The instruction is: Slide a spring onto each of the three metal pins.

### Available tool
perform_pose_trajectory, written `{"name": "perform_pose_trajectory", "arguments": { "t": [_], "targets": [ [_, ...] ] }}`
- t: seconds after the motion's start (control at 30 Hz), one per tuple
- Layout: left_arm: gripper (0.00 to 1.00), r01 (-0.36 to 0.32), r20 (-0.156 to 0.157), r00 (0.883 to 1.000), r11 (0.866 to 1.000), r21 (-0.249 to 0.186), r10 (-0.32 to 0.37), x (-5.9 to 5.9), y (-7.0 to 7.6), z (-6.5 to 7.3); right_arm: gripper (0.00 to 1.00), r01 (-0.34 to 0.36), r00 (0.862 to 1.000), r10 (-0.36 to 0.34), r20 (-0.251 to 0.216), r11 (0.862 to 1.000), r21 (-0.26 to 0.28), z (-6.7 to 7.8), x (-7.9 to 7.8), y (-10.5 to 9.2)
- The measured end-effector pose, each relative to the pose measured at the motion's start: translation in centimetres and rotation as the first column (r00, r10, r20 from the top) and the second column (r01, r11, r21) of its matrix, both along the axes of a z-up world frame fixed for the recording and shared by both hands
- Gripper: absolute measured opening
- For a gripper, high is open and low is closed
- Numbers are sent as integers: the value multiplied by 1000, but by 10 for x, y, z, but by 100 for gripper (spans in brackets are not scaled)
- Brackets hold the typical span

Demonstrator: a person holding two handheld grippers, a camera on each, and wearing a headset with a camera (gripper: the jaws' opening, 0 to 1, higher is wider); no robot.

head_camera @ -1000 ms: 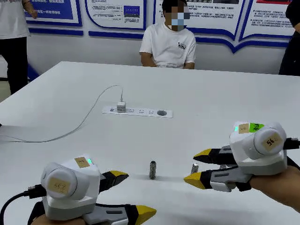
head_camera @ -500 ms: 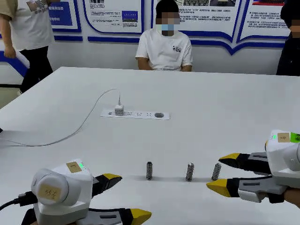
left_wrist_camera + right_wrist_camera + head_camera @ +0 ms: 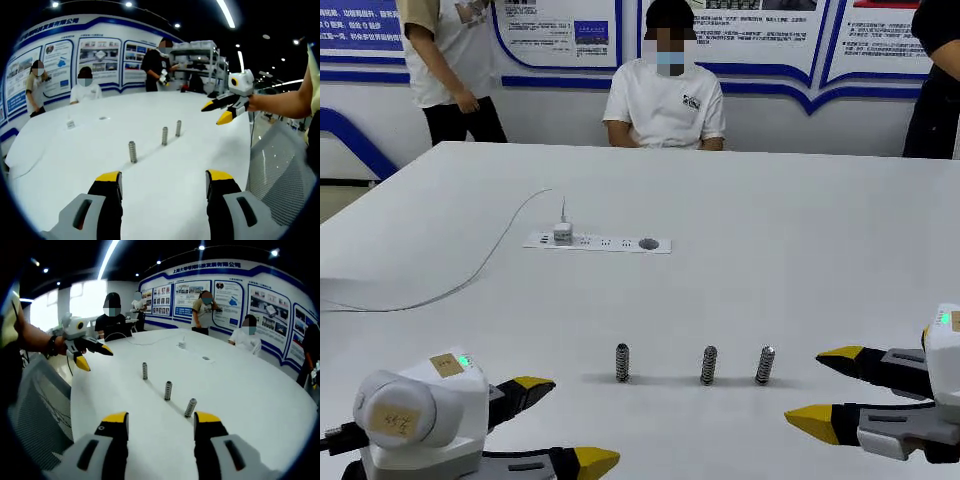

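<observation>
Head view gives us the white table (image 3: 800,230) with a row of three springs (image 3: 709,365) standing upright, near each other, between the left gripper (image 3: 565,422) and the right gripper (image 3: 825,385). Both tongs are wide apart and carry nothing; neither touches the row. We judge that such springs are light and elastic, with smooth round coils, so they can jump out of the jaws if squeezed hard, or tip over. A gentle hold across the middle of the coil seems best to us. Whether a metal pin is inside each coil is too small to tell, though all three stand by themselves. We also cannot see how they are fixed at the foot. The right gripper is cut off by the picture edge.
</observation>
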State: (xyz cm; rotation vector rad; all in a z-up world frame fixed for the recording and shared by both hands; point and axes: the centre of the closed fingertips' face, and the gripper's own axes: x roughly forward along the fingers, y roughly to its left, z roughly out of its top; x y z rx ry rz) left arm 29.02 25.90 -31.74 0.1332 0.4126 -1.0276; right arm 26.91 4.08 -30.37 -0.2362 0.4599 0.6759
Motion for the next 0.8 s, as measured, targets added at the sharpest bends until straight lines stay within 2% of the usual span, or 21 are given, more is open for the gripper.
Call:
{"name": "perform_pose_trajectory", "arguments": {
  "t": [0.47, 0.8],
  "targets": [
    [70, -15, 8, 1000, 1000, -8, 15, 4, -6, 1, 58, 31, 1000, -31, -5, 999, 15, -6, -13, -20],
    [70, -20, 12, 1000, 1000, -6, 20, 5, -6, 3, 59, 60, 998, -60, 0, 997, 43, -9, -14, -22]
  ]
}}
